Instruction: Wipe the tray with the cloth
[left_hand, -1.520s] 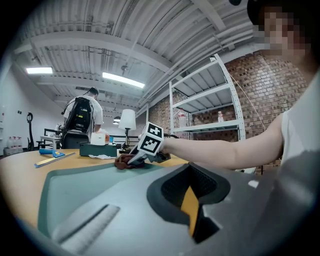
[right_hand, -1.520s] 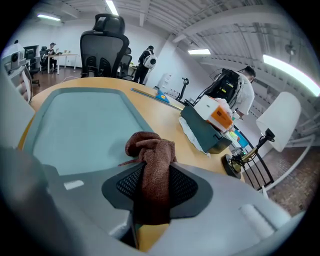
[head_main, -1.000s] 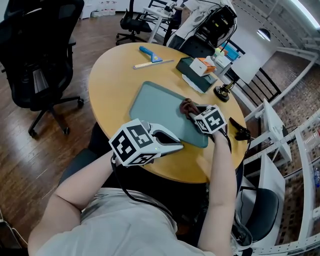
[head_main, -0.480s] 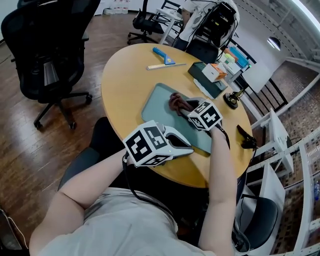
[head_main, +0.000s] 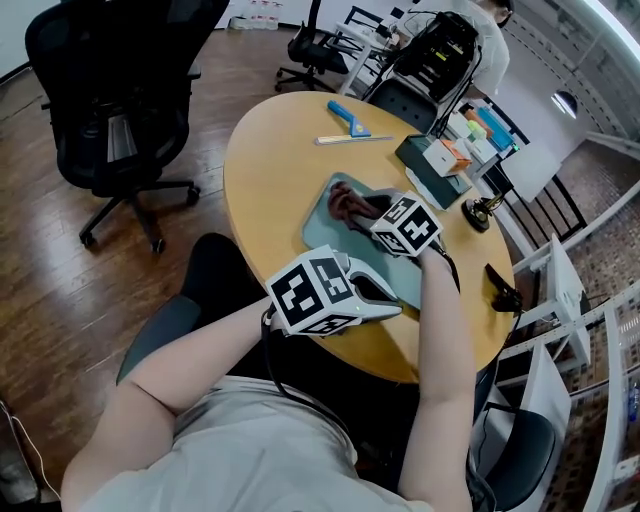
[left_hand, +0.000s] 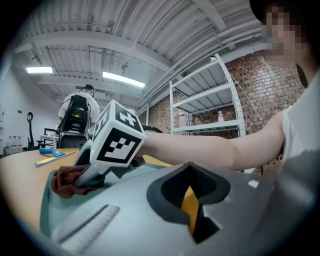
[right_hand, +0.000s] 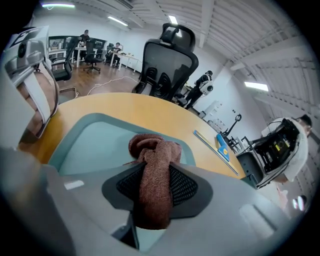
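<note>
Right tongs (right_hand: 154, 189) clamped on the brown cloth (right_hand: 150, 150), whose bunched end lies on the teal tray (head_main: 322, 228), far end; left tongs (left_hand: 192, 200) closed, empty, at tray's near edge; round wooden tabletop (head_main: 270, 160).

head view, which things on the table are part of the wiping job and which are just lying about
In the job: tray, brown cloth, right claw gripping the cloth.

Lying about: blue scraper, ruler, stacked boxes.
</note>
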